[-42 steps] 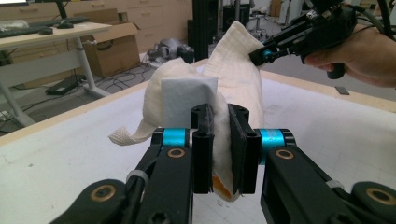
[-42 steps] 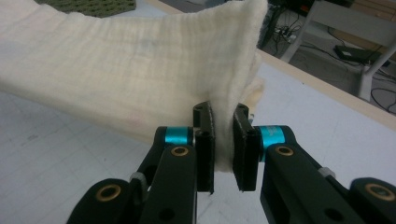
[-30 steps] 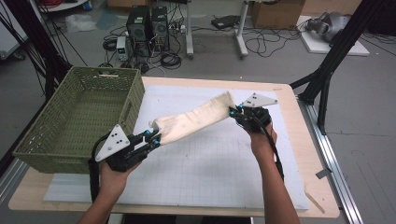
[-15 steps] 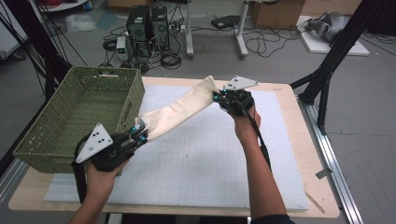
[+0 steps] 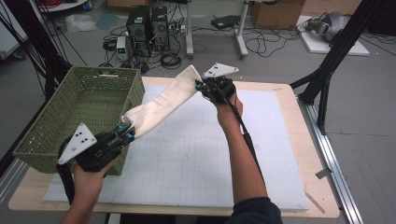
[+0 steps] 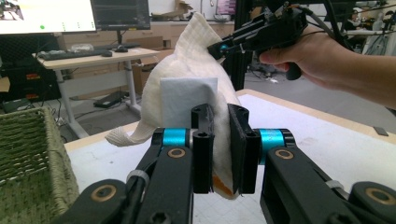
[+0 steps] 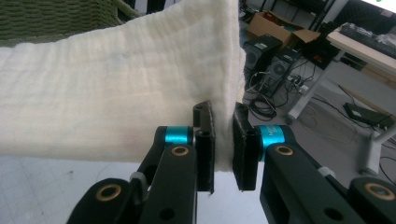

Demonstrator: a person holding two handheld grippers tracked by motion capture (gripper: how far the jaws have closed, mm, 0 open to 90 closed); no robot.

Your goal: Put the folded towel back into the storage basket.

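A cream cloth (image 5: pixel 161 102) is stretched in the air between two hand-held grippers, above the left part of the tabletop (image 5: pixel 308 154). The left gripper (image 5: pixel 126 133), at the near left, has its jaws pinching the cloth's lower end; in the left gripper view the folded fabric (image 6: pixel 196 79), bearing a white label (image 6: pixel 187 100), passes between the two black jaws. The right gripper (image 5: pixel 200 86), farther off near the tabletop's far edge, has its jaws pinching the upper end, with the fabric edge (image 7: pixel 140 84) caught between them in the right gripper view. A green woven basket (image 5: pixel 81 116) stands on the tabletop's left side, just beside the cloth's lower end. A white gridded mat (image 5: pixel 210 154) covers the tabletop under the cloth. On the floor beyond lie computer towers (image 5: pixel 147 23), loose cables (image 5: pixel 261 44) and a cardboard box (image 5: pixel 275 11).
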